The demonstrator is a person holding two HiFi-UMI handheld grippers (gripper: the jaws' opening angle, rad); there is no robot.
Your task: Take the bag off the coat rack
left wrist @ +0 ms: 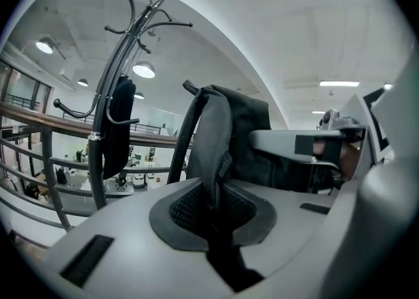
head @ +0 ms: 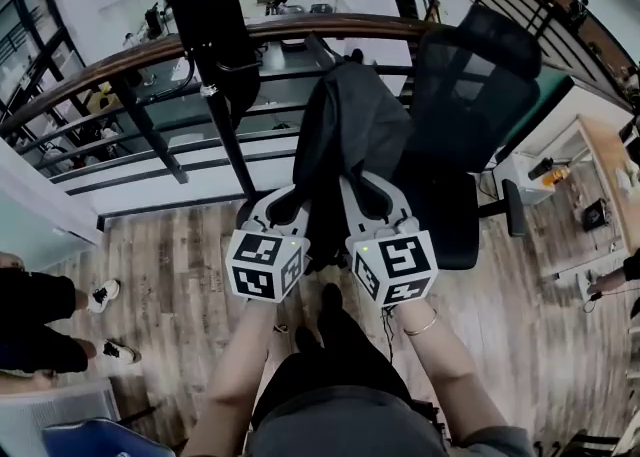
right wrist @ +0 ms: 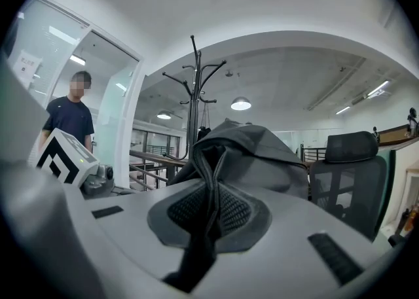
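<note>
Wood-plank floor [head: 180,285] underfoot, with one curved railing [head: 120,60] along its far edge. One black coat rack [head: 215,95] on the left, carrying one dark hanging item [head: 228,40]. One black mesh office chair [head: 480,85] on the right. One bystander [head: 40,320] at the left edge, in two white shoes. One dark grey bag [head: 345,130], held up between rack and chair, apart from the rack's hooks. Two grippers side by side beneath it: left gripper [left wrist: 213,207] narrowed to a pinch on a fold of the bag, right gripper [right wrist: 211,209] clamped the same way on the bag's strap.
</note>
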